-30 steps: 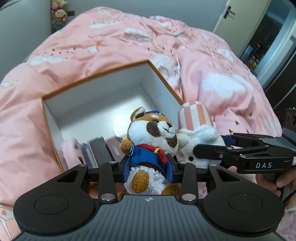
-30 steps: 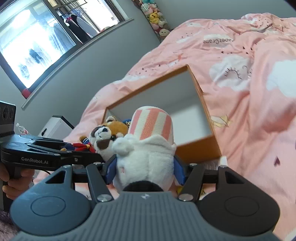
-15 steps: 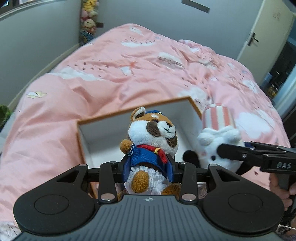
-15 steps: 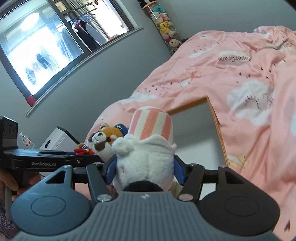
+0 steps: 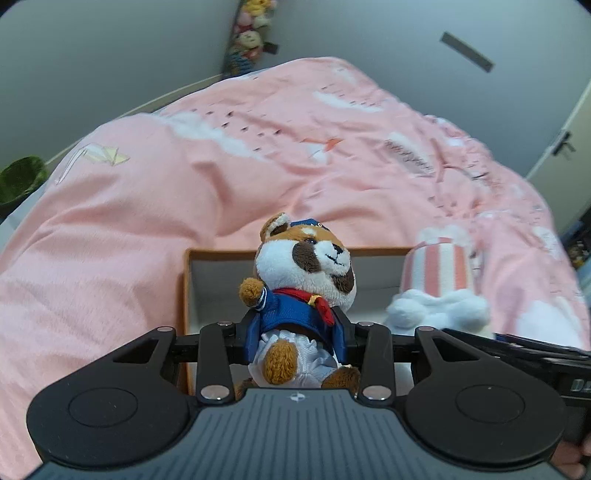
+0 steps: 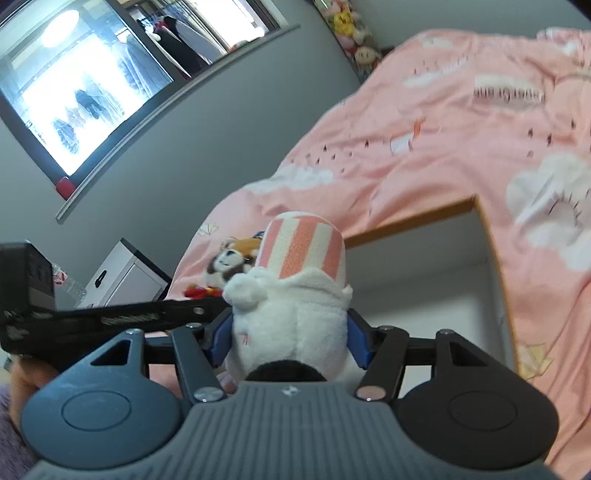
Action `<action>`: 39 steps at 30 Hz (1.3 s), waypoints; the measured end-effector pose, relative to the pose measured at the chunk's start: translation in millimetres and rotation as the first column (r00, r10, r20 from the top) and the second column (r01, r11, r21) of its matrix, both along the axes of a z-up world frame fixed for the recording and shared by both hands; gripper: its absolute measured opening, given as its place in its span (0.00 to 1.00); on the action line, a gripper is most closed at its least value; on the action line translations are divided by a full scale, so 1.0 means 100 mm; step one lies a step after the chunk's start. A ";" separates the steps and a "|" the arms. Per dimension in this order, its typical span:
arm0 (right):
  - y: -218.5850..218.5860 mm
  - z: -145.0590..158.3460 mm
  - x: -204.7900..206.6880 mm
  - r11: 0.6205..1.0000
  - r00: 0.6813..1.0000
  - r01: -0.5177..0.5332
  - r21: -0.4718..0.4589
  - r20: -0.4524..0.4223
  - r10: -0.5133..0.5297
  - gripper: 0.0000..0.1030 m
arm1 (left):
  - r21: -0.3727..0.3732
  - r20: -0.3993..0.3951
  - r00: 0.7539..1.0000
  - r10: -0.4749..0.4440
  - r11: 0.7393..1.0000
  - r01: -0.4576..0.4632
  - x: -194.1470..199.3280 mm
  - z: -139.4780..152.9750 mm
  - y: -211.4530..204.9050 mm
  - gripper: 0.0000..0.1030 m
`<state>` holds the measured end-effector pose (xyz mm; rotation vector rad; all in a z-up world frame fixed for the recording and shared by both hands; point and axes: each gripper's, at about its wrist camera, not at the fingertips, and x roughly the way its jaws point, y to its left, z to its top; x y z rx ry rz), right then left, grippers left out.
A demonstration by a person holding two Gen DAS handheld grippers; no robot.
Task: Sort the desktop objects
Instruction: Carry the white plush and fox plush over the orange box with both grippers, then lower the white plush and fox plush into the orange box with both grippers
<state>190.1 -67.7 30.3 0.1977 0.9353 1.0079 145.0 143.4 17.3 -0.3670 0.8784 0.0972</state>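
Note:
My left gripper [image 5: 297, 332] is shut on a brown and white raccoon plush [image 5: 303, 273] in a blue sailor jacket, held upright over the near edge of an orange-rimmed white box [image 5: 221, 273]. My right gripper [image 6: 290, 339] is shut on a white plush with a pink-and-white striped hat [image 6: 299, 288], held just right of the raccoon plush, over the same box [image 6: 443, 266]. Each view shows the other toy: the striped-hat plush [image 5: 436, 280] and the raccoon plush [image 6: 229, 262]. The box's contents are hidden.
The box rests on a bed with a pink cloud-print duvet [image 5: 258, 155]. A grey wall and a stack of plush toys [image 5: 251, 33] stand beyond the bed. A window [image 6: 92, 81] and a white cabinet [image 6: 125, 273] are at the left. A door [image 5: 569, 147] is at the right.
Both grippers have tilted up and pulled back with their plush toys. The box has dropped lower in both views and its inside is no longer seen.

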 end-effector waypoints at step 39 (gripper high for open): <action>0.79 -0.54 0.58 0.961 0.966 -0.195 -0.194 -0.208 0.154 0.63 | 0.258 -0.086 0.996 -0.005 0.966 0.028 0.06 -0.53 -0.27 0.42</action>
